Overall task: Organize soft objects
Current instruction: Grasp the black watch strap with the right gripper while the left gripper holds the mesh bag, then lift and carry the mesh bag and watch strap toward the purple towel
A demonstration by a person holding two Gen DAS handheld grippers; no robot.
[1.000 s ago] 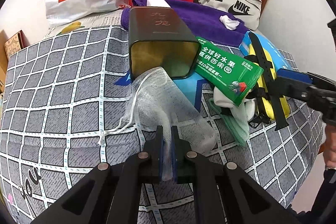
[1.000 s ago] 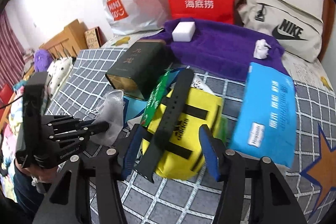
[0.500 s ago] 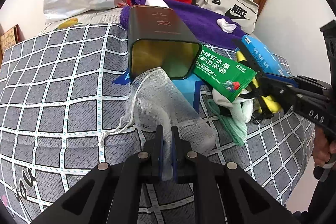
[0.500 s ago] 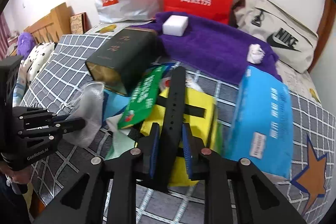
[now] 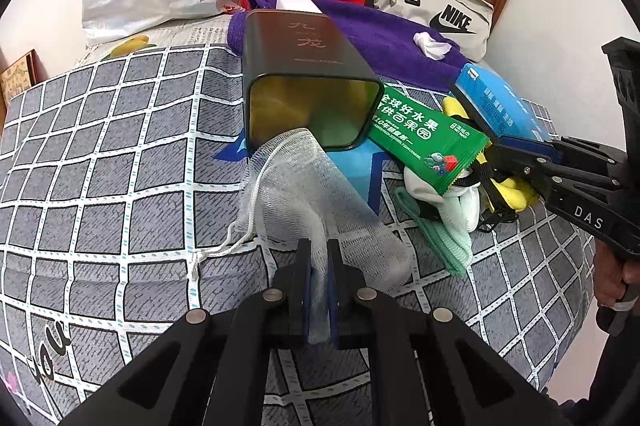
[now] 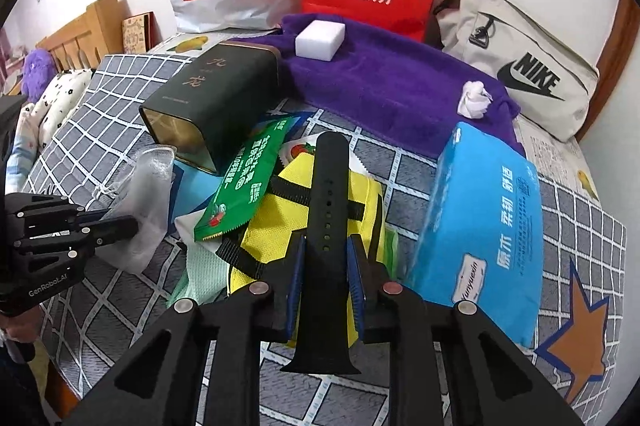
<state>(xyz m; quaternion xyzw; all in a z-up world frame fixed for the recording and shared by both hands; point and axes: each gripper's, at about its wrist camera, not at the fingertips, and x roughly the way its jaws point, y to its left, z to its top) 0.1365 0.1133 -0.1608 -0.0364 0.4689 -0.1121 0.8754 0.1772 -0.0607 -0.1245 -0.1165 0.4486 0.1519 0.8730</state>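
Note:
My left gripper (image 5: pixel 319 262) is shut on a white mesh drawstring pouch (image 5: pixel 304 202) that lies on the checked bedspread, its mouth at the open end of a dark green tin (image 5: pixel 308 78) lying on its side. My right gripper (image 6: pixel 326 258) is shut on a black watch strap (image 6: pixel 329 186) above a yellow bag (image 6: pixel 280 226). The strap runs forward between the jaws. A green snack packet (image 6: pixel 244 182) leans on the tin. The left gripper (image 6: pixel 116 226) with the pouch (image 6: pixel 148 194) also shows in the right wrist view.
A purple towel (image 6: pixel 380 86) at the back carries a white sponge block (image 6: pixel 319 40) and a crumpled tissue (image 6: pixel 474 100). A blue tissue pack (image 6: pixel 484 230) lies at the right. Minty green cloth (image 5: pixel 448 238) lies under the packet. A Miniso bag, red bag and Nike pouch (image 6: pixel 520 66) line the wall.
My right gripper has closed on the black strap and lifted it a little. My left gripper holds the mesh pouch much as before.

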